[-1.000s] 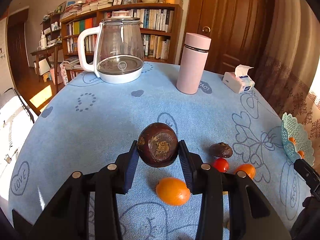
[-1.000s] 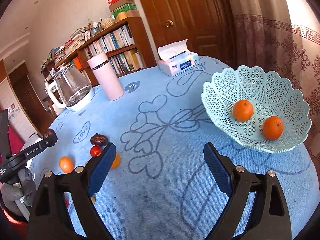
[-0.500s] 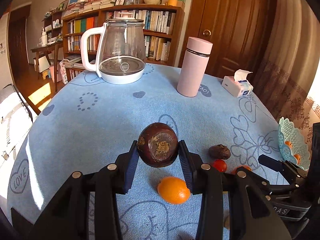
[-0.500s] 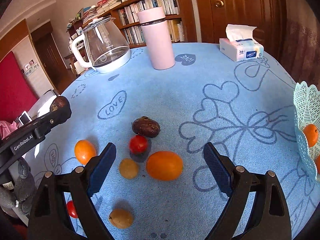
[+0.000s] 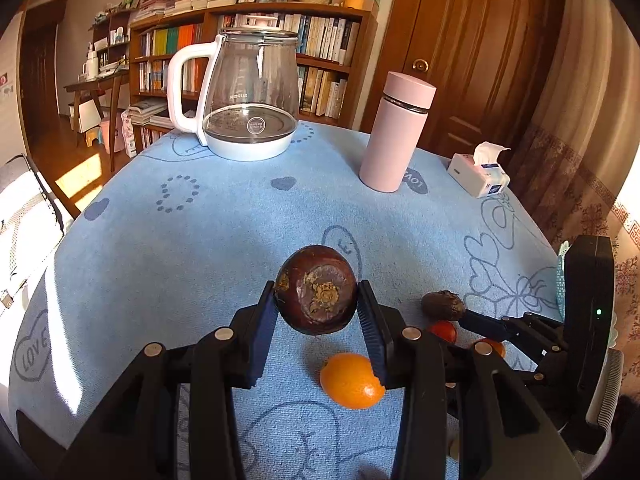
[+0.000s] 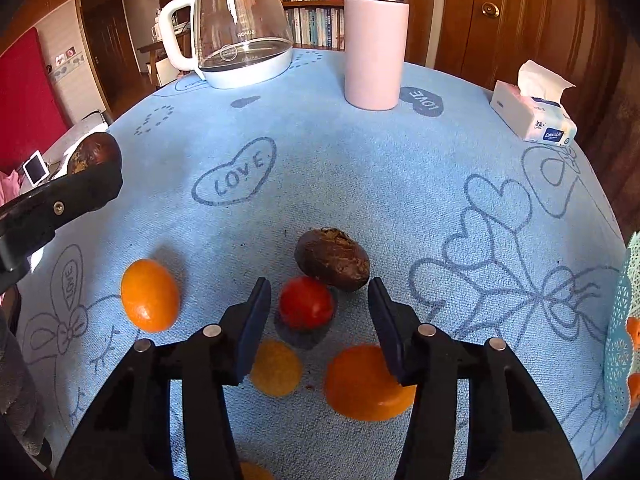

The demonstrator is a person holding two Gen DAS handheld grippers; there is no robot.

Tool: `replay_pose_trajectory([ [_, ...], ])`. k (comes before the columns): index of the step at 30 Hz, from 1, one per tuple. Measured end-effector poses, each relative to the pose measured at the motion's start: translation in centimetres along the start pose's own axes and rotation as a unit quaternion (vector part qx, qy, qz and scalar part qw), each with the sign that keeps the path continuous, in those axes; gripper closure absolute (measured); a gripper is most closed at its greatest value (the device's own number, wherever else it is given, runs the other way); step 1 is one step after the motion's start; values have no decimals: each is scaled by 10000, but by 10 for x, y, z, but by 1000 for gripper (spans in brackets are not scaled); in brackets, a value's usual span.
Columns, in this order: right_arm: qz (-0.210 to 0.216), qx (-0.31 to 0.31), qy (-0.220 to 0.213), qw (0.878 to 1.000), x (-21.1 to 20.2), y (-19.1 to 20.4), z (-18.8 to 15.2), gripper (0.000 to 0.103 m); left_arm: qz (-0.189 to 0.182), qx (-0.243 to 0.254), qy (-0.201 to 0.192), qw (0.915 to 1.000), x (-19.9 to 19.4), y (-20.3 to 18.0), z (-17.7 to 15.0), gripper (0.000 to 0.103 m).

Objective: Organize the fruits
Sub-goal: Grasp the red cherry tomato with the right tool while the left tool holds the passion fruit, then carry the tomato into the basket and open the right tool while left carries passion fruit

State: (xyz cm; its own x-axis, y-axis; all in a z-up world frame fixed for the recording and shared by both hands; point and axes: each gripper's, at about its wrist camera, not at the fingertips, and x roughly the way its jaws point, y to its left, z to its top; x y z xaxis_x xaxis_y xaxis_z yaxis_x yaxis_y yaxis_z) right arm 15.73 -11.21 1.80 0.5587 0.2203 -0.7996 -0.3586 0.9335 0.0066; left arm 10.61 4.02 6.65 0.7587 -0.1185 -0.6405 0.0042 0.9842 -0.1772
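the left gripper (image 5: 317, 307) holds a dark round mangosteen (image 5: 316, 289) pinched between its two blue-padded fingers (image 5: 262, 330), lifted clear above the blue tablecloth (image 5: 200, 248); the fruit's rough brown end faces the camera. below it on the cloth lies an orange kumquat (image 5: 351, 380), partly behind the right-hand finger. in the right wrist view the right gripper (image 6: 319, 322) is spread wide with nothing between its fingers, hanging low over a cluster of fruit: a red cherry tomato (image 6: 306, 302) sits in the gap between the pads, touching or just beside a wrinkled dark passion fruit (image 6: 333, 258) further out. nearer the camera a small yellow fruit (image 6: 276, 368) lies partly under the left-hand pad, and a larger orange fruit (image 6: 366, 384) lies partly under the right-hand pad. the kumquat appears well to the left of the cluster. at the right edge of that view a slice of the pale green lattice basket (image 6: 622, 328) shows, with bits of orange fruit inside it. at the far side of the table stand a glass kettle (image 5: 250, 92) with a white handle, a pink thermos (image 5: 396, 132) and a tissue box (image 5: 478, 172), well apart from the fruit. a bookshelf (image 5: 320, 40) and a wooden door (image 5: 480, 48) stand behind the table.
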Motion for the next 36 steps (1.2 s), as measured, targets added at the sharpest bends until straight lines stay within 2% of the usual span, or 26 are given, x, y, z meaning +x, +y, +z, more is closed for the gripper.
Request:
replay_pose_trajectory([
  [4,-67,-362,185,9991,9,6,5,57,-1,-24,5,10000,0,1,0,62],
  [7,-27,-429,182,9989,9,7,7,68,3,-44,9,10000,1,2,0,62],
  [8,-15,-447,172,9989,8,8,7,75,4,-49,13,10000,1,2,0,62],
  [9,9,-461,178,9988,8,10,6,76,5,-52,16,10000,1,2,0,62],
  [14,16,-441,124,9989,3,14,0,76,9,-68,19,10000,1,3,0,62],
  [17,-218,-364,6,9991,-1,7,0,76,9,-77,5,10000,1,3,0,62],
  [22,-545,172,-179,9982,-9,-27,8,76,9,-75,3,10000,1,3,0,62],
  [25,-602,556,-358,9960,-19,-49,9,76,11,-76,2,10000,1,3,0,62],
  [31,-481,1061,-625,9912,-37,-76,4,76,-7,-37,4,10000,0,1,0,62],
  [36,-274,1344,-678,9882,-43,-86,-6,76,-54,16,-11,10000,0,-2,-1,62],
])
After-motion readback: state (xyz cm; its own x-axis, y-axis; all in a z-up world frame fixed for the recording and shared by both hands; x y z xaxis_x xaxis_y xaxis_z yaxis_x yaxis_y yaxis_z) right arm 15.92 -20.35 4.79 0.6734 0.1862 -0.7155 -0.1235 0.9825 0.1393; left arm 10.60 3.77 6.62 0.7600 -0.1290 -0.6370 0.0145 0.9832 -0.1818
